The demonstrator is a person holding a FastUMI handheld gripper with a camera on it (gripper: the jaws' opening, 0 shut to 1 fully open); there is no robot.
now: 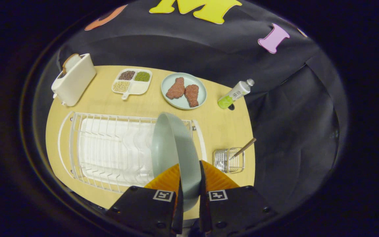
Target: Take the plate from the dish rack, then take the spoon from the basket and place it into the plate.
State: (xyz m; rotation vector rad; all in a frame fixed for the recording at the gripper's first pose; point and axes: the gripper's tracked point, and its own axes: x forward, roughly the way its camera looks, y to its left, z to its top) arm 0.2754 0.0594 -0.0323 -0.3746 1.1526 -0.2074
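A pale grey-green plate (pixel 173 148) stands on edge between my fingers, and my gripper (pixel 190 179) is shut on its near rim. The plate hangs over the right end of the white wire dish rack (pixel 110 151), lifted above the slots. To the right of the fingers a small wire basket (pixel 229 160) sits on the table, with a spoon (pixel 243 148) leaning out of it, its wooden handle pointing up and right.
Beyond the rack on the wooden table (pixel 222 128) are a white toaster (pixel 73 79), a divided dish of grains (pixel 132 81), a blue plate with two fried pieces (pixel 183 91) and a green-and-white bottle (pixel 235 93) lying near the far right edge.
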